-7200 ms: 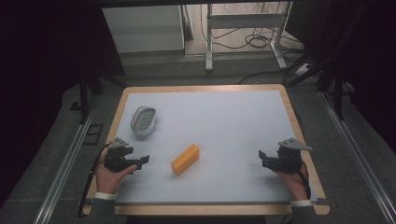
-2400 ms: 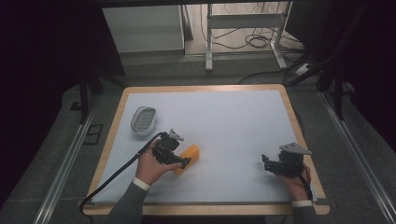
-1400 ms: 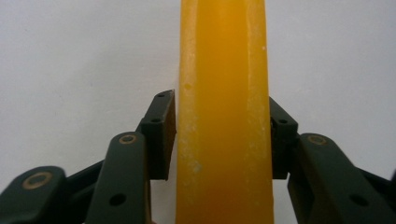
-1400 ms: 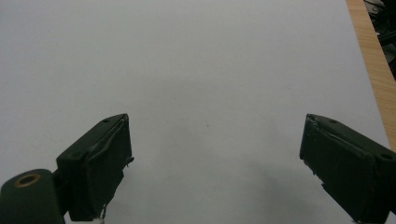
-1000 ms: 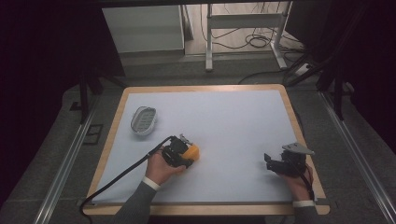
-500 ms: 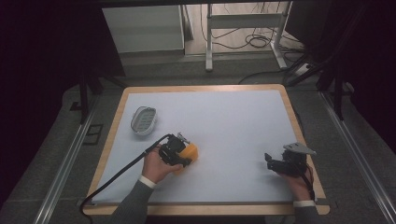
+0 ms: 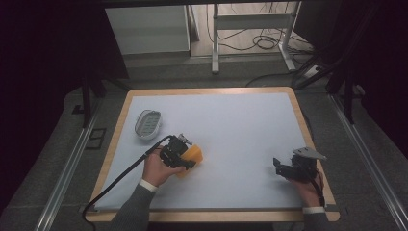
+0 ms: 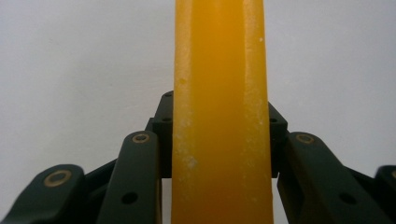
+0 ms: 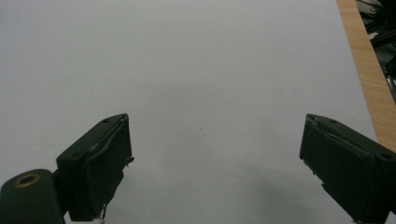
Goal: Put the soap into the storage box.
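An orange bar [image 7: 192,155] of soap-like material sits in my left gripper [image 7: 185,161], left of the white mat's middle. In the left gripper view the orange bar [image 8: 220,116] stands upright between the black jaws, and the pads [image 8: 164,135] press on both its sides, so my left gripper [image 8: 219,135] is shut on it. My right gripper [image 7: 280,167] rests near the front right of the mat. Its jaws stand wide apart in the right gripper view, with nothing between the fingertips of my right gripper [image 9: 212,158].
A small oval grey dish [image 7: 147,123] lies at the mat's back left. The white mat [image 7: 231,125] sits in a wooden-edged table [image 7: 308,130]. The left gripper's cable [image 7: 120,175] trails off the front left edge. Table legs and cables stand beyond the far edge.
The left hand has kept its grip on the orange bar and shifted only slightly. The right gripper has stayed where it was.
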### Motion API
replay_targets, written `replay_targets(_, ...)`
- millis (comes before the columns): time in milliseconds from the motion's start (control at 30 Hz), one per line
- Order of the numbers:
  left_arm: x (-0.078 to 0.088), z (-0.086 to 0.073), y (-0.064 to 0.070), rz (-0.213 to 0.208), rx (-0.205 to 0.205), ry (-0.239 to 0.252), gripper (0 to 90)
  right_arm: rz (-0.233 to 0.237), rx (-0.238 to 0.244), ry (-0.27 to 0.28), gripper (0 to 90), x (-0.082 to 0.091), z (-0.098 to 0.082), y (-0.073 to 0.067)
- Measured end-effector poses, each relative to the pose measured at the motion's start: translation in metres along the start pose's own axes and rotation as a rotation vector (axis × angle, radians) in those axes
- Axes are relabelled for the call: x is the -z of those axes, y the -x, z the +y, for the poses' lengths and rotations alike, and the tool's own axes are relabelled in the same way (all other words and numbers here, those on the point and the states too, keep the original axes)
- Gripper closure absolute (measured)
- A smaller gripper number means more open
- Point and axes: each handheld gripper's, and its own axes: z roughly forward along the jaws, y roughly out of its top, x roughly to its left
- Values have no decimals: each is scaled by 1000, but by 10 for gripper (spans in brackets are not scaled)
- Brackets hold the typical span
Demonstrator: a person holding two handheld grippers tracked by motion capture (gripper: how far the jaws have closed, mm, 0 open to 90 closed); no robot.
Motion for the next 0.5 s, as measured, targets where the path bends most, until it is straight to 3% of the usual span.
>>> replay_targets(500,19,-3,-16,22,26,28,610,-3,-1,-1,91,0,0,0)
